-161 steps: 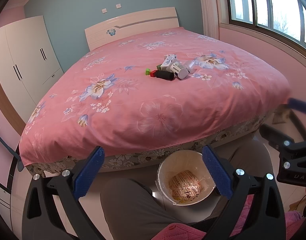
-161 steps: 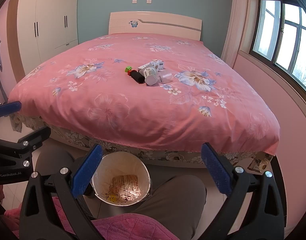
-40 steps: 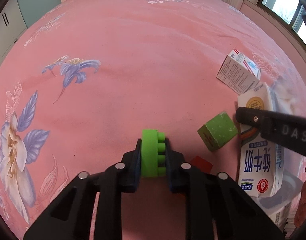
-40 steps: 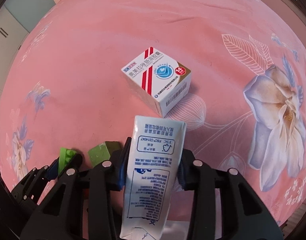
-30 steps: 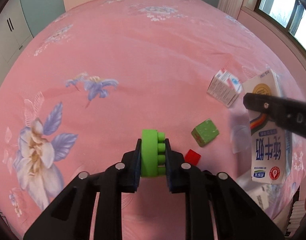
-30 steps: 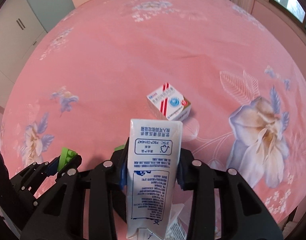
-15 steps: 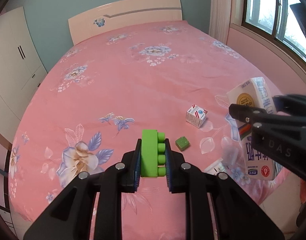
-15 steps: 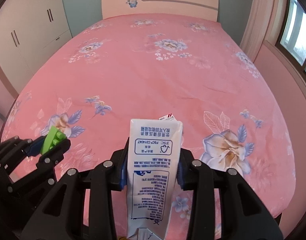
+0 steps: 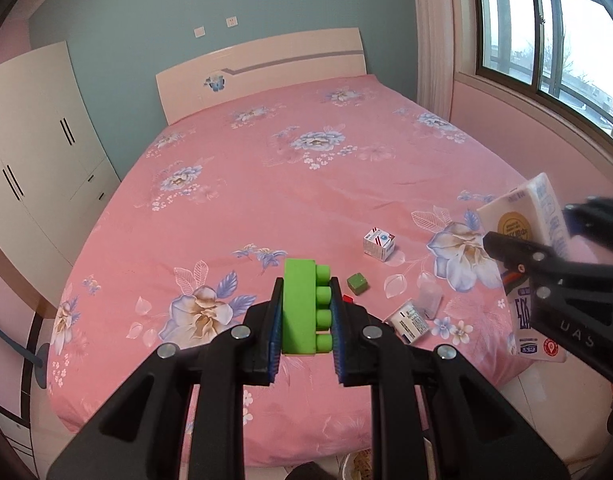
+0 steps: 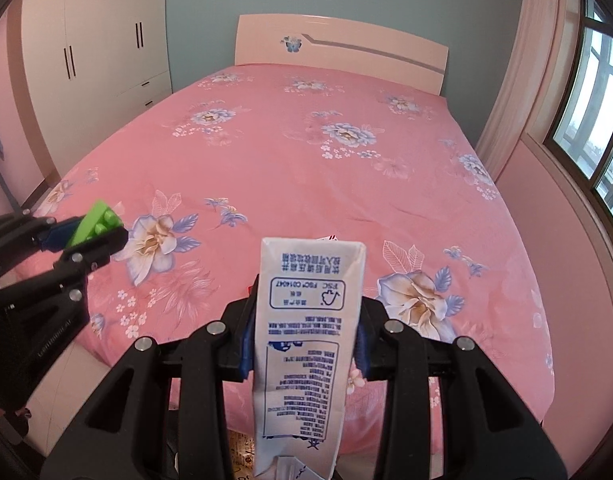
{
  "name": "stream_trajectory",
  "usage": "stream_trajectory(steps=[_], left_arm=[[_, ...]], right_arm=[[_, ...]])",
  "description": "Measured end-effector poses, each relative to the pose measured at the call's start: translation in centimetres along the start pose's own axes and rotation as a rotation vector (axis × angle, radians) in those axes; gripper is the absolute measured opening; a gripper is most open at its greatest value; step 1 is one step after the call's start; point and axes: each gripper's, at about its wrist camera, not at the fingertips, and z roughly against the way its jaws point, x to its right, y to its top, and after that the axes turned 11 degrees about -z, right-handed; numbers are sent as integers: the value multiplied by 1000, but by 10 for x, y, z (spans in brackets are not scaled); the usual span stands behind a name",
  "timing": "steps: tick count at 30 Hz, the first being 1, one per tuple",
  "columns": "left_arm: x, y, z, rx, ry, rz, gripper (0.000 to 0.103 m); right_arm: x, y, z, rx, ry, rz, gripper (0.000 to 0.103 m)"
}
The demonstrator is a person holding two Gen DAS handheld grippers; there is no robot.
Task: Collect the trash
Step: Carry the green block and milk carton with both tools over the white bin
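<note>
My left gripper (image 9: 305, 320) is shut on a green toy brick (image 9: 302, 308), held high over the near edge of the pink flowered bed (image 9: 266, 184). My right gripper (image 10: 304, 328) is shut on a white milk carton (image 10: 306, 344) with blue print, also raised above the bed's near edge. The carton (image 9: 526, 248) shows at the right of the left wrist view, and the brick (image 10: 96, 216) at the left of the right wrist view. On the bed lie a small medicine box (image 9: 379, 243), a dark green cube (image 9: 357, 282), a clear cup (image 9: 428, 300) and another small box (image 9: 408, 321).
A white wardrobe (image 9: 38, 152) stands left of the bed, and a window (image 9: 554, 32) with a pink sill is on the right. The headboard (image 10: 338, 52) backs onto a blue-grey wall. A bin's rim (image 9: 358, 465) peeks in below the bed's edge.
Both grippers have risen and pulled back from the bed with the brick and the carton in them. The items left on the bed now look small and far.
</note>
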Motion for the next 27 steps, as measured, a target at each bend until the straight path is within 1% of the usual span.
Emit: stream_trajectory(steps=[3,5,9,12,13,19,27], left_arm=[[5,-6,21,19,15,-12,23],[7,-12,28,19,9,-15,23],[14,-24,40,18,3,-33,23],[20,-35,45,20,1,-38,23],[22,-38,45,21,3,-39,23],[34,-58,33,-9,-40,-40,23],[53,-93,-2,-84,-92,-48,23]], right_arm=[[3,-10,19,9,11,2,39],[4,-16,27,10,18,5,39],[5,-32,41,10,19,18,39],[5,-44,43,1,29,22,39],[5,-47,42,-5,30,25,39],[4,-74,30,-45,43,33,39],[9,-111,-1,-115,50,36,39]])
